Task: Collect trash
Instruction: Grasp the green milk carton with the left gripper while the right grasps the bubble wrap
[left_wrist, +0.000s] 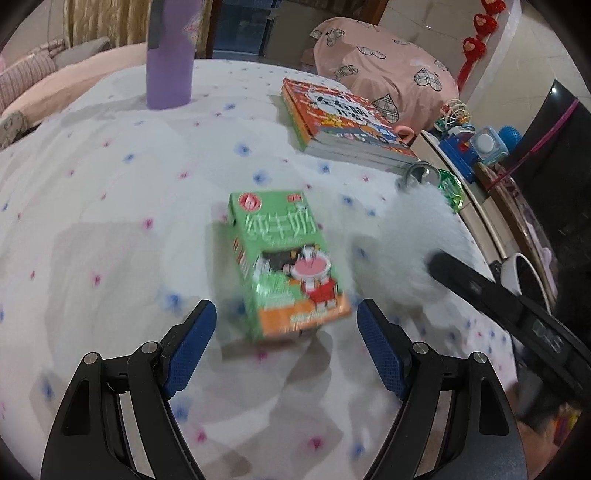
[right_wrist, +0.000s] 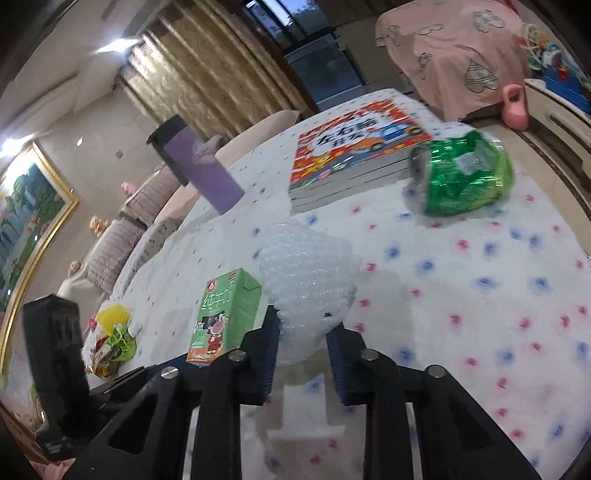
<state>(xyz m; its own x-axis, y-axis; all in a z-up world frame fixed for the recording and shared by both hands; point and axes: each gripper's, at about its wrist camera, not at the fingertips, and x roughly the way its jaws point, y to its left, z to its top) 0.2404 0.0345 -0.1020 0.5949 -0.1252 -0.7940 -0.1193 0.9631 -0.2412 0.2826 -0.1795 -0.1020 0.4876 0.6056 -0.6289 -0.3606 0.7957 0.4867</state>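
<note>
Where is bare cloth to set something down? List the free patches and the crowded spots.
Free: the wide stretch of tablecloth between the purple bottle and the milk carton, and the cloth below the crushed green can. Crowded: the books, can and bubble wrap sit close together, and the right gripper is closed on the wrap.

Right gripper closed on wad of bubble wrap, pads pressing both sides. Green milk carton upright just left. Crushed green can near tabletop's far right edge, touching stacked books.
</note>
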